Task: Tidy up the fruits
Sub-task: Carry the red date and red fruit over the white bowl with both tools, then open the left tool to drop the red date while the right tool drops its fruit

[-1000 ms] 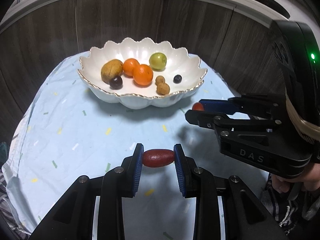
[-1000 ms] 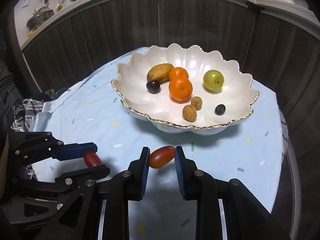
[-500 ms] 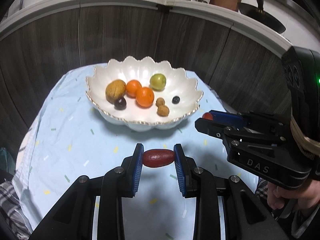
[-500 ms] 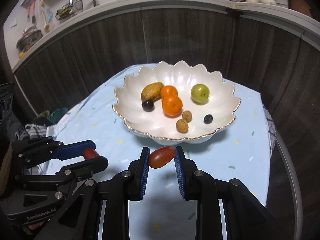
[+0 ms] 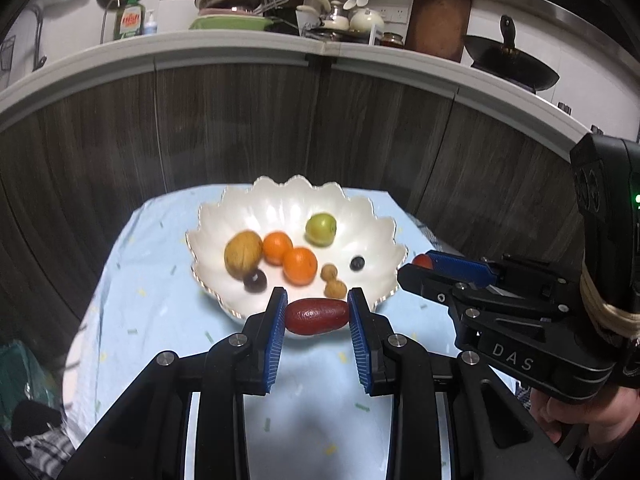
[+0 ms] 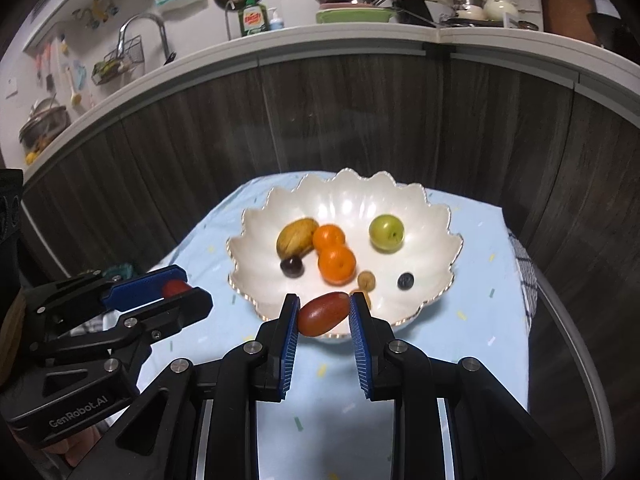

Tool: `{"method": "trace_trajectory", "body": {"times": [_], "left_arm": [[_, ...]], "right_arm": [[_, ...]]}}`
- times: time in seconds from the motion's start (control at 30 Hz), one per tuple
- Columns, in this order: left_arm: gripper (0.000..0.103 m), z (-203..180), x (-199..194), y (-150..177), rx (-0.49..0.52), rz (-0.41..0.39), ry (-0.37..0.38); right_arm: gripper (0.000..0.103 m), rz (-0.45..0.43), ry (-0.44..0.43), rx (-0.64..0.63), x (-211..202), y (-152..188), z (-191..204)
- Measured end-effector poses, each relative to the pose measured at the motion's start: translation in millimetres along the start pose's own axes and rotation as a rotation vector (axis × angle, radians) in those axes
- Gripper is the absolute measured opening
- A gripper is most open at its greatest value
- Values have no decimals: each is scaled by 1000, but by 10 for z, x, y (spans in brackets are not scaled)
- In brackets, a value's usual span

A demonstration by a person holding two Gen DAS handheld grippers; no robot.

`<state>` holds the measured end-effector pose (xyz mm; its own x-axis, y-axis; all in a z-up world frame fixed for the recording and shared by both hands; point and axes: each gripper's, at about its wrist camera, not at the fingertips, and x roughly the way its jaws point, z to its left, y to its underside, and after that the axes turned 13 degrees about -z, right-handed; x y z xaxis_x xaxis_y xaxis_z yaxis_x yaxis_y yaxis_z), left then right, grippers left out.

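Observation:
My left gripper [image 5: 317,316] is shut on a dark red oblong fruit [image 5: 317,317], held crosswise above the table in front of the white scalloped bowl [image 5: 360,216]. My right gripper [image 6: 323,314] is shut on a similar red-brown oblong fruit [image 6: 322,314], tilted, over the near rim of the bowl [image 6: 436,216]. Each gripper shows in the other's view: the right gripper [image 5: 424,266] at the right, the left gripper [image 6: 176,290] at the left. The bowl holds a brown fruit [image 5: 242,253], two oranges [image 5: 300,265], a green fruit [image 5: 321,229], a dark plum, two small brown fruits and a blueberry.
The bowl stands on a small round table under a light blue speckled cloth [image 5: 152,312]. Dark wood cabinet fronts [image 5: 280,132] curve close behind it, with a cluttered kitchen counter [image 5: 248,44] above. A hand [image 5: 580,420] grips the right gripper's handle.
Both grippers have risen with their fruits, so the bowl and table look smaller and farther, and the kitchen counter has come into view. Both grips are unchanged.

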<state>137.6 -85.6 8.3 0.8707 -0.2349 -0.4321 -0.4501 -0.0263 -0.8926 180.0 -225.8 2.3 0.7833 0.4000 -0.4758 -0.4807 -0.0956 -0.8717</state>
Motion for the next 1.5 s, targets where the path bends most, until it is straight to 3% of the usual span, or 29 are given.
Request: {"method": "trace_trajectory", "body": {"times": [0.67,1.5], "left_arm": [[31,281,489,-380,14,6,-18],[33,602,1517,-578,31,90,-51]], "right_arm": [[27,-21,155,68,276,-349,-127],[27,79,261,160,1139,-481,-493]]}}
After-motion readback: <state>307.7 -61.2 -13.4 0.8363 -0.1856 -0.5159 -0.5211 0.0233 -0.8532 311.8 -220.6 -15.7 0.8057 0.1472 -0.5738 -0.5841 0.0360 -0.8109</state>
